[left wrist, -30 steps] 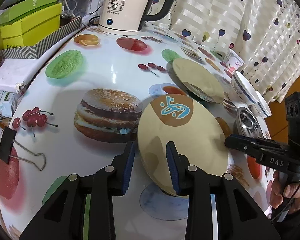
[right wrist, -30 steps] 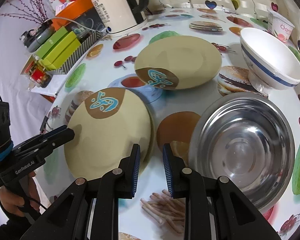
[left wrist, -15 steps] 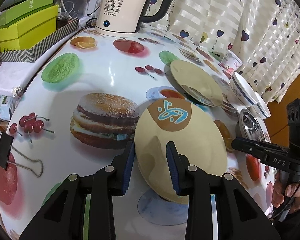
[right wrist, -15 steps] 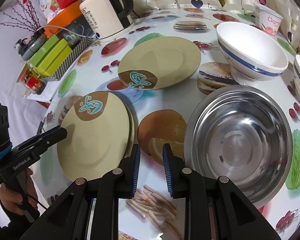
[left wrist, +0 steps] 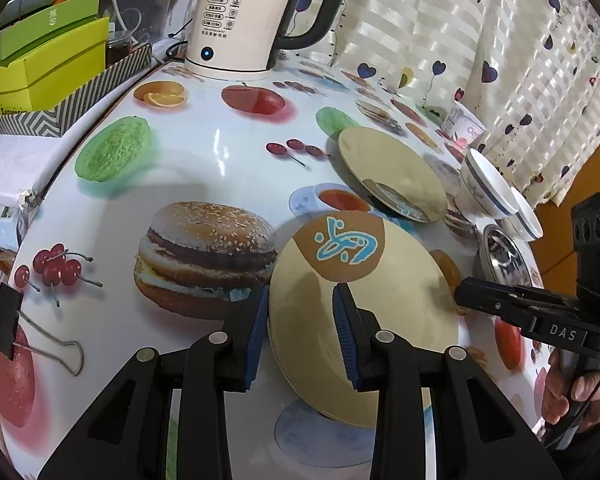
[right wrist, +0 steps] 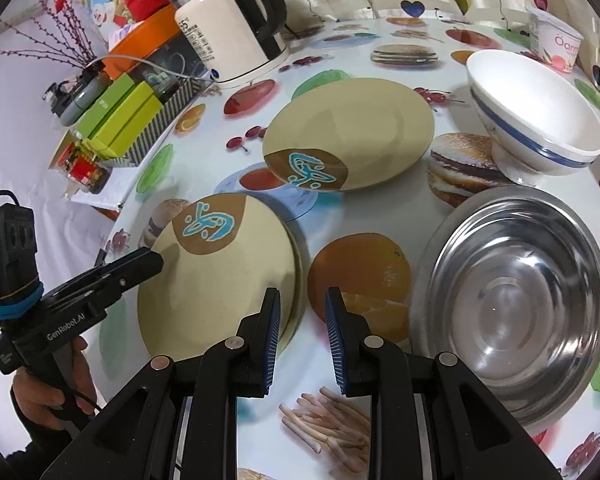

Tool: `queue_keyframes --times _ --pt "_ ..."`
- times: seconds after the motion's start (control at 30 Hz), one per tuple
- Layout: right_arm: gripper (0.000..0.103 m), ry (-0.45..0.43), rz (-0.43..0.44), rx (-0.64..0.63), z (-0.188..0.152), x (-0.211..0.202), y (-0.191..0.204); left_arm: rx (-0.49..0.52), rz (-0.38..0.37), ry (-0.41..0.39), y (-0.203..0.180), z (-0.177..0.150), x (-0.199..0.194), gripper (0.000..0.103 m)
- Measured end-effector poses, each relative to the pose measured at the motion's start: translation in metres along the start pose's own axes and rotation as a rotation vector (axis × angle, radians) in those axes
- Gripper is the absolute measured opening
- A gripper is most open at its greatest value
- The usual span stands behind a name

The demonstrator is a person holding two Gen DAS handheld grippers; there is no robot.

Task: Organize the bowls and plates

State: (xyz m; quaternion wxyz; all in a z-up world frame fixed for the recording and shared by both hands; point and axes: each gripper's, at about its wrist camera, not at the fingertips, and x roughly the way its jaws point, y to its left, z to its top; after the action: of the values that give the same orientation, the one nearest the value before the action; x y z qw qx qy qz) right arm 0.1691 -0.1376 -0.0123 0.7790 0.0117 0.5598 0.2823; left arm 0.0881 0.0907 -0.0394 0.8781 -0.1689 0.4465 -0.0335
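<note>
A tan plate with a brown patch and blue motif (left wrist: 364,304) (right wrist: 220,276) lies on top of a second plate, whose rim peeks out at its right side (right wrist: 299,268). My left gripper (left wrist: 300,312) is open with the top plate's near rim between its fingers. My right gripper (right wrist: 302,320) is open and empty, just right of the plate stack. Another tan plate (right wrist: 352,136) (left wrist: 392,176) lies farther back. A steel bowl (right wrist: 516,296) sits to the right. A white blue-striped bowl (right wrist: 536,116) stands behind it.
A white kettle (left wrist: 244,16) stands at the table's back. Green boxes (left wrist: 48,68) in a striped tray sit at the left. A binder clip (left wrist: 24,328) lies near the left edge. A yogurt cup (right wrist: 556,44) stands at the far right.
The right gripper has drawn back to the right, away from the plate stack. The left gripper stays at the top plate's rim, which sits slightly lower.
</note>
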Motion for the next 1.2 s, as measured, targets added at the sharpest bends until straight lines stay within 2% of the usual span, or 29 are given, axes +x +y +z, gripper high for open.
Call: queue_keyframes --times 0.23,0.53,0.6,0.73,0.93,1.2 --pt "0.023 -0.001 0.010 0.000 0.002 0.001 0.000 0.001 -0.004 0.002 0.001 0.000 -0.002 0.034" --pt "0.023 -0.058 0.015 0.003 0.009 -0.017 -0.001 0.033 -0.031 -0.028 -0.004 0.011 -0.013 0.034" --pt "0.024 -0.074 0.013 0.014 0.011 -0.022 -0.003 0.043 -0.039 -0.031 -0.007 0.015 -0.013 0.034" --pt "0.033 -0.095 0.008 0.046 0.019 -0.031 -0.011 0.047 -0.071 -0.027 -0.012 0.025 -0.011 0.034" --pt "0.033 -0.120 -0.007 0.071 0.031 -0.038 -0.020 0.029 -0.122 -0.004 -0.014 0.043 -0.001 0.034" --pt "0.033 -0.133 -0.009 0.109 0.046 -0.038 -0.037 0.040 -0.108 -0.008 -0.018 0.064 0.007 0.034"
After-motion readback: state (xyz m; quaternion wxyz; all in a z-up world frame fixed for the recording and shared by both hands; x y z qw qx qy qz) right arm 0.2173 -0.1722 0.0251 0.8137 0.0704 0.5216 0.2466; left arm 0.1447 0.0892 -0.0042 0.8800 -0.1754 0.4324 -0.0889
